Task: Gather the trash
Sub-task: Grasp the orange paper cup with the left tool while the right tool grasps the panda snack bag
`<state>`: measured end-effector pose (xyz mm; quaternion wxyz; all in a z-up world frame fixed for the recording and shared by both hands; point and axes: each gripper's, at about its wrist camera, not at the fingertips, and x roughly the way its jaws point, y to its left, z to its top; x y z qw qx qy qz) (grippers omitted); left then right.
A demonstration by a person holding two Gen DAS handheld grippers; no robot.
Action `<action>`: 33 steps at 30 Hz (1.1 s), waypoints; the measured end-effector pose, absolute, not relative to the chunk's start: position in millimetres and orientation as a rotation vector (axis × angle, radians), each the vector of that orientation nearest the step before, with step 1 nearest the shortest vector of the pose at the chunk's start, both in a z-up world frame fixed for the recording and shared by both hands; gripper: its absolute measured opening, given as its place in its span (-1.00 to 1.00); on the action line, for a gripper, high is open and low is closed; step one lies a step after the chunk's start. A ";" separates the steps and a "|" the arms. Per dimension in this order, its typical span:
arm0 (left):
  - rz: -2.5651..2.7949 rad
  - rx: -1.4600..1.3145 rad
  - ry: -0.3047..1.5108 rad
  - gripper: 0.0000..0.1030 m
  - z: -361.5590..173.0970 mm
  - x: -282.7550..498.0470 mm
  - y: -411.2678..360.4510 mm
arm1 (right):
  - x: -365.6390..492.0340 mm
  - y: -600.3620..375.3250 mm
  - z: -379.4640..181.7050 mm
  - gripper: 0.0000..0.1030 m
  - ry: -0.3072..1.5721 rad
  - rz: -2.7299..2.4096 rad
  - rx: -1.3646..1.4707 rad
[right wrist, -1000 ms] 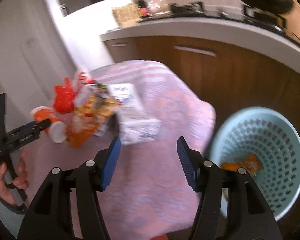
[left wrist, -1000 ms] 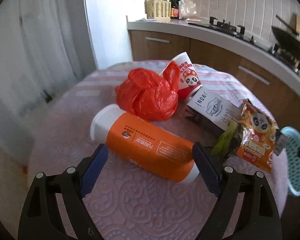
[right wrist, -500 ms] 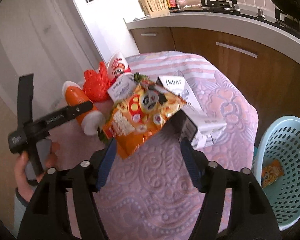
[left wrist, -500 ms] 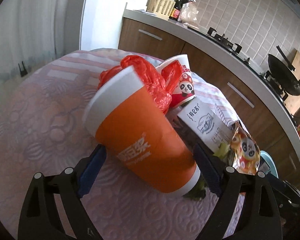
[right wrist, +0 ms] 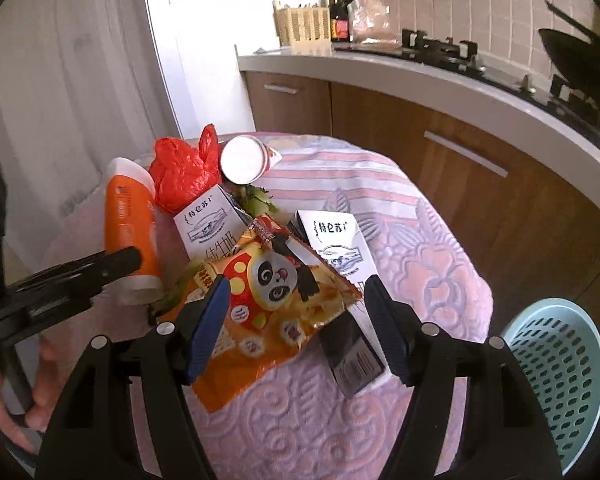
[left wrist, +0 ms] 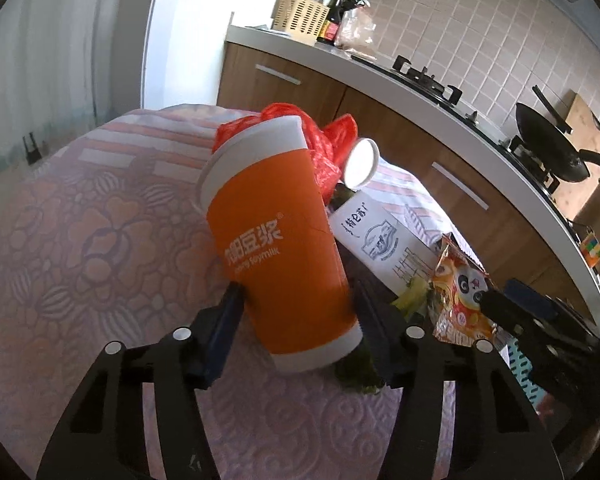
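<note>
While the left gripper [left wrist: 296, 312], jaws just closed, clamps the orange cup [left wrist: 276, 240], the right gripper [right wrist: 296, 320] hangs open over the snack bag [right wrist: 268, 304].

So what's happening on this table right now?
A person is clearing trash from a cloth-covered table with two handheld grippers. The left gripper has just been closing its jaws on the orange soymilk cup, which sits tilted between them. The right gripper hovers open over the panda snack bag. A light-blue basket waits beside the table.
</note>
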<state>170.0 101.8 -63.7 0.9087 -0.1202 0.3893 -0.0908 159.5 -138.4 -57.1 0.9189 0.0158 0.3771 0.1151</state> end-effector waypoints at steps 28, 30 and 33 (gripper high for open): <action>-0.134 -0.101 0.899 0.41 -69.6 150.4 121.3 | 101.7 -122.4 -81.3 0.27 0.923 0.332 0.122; -0.129 -0.117 0.902 0.41 -74.7 156.8 120.3 | 105.8 -120.6 -84.5 0.44 0.928 0.326 0.139; -0.143 -0.169 0.914 0.31 -85.5 164.4 120.2 | 113.4 -116.0 -90.0 0.54 0.924 0.288 0.143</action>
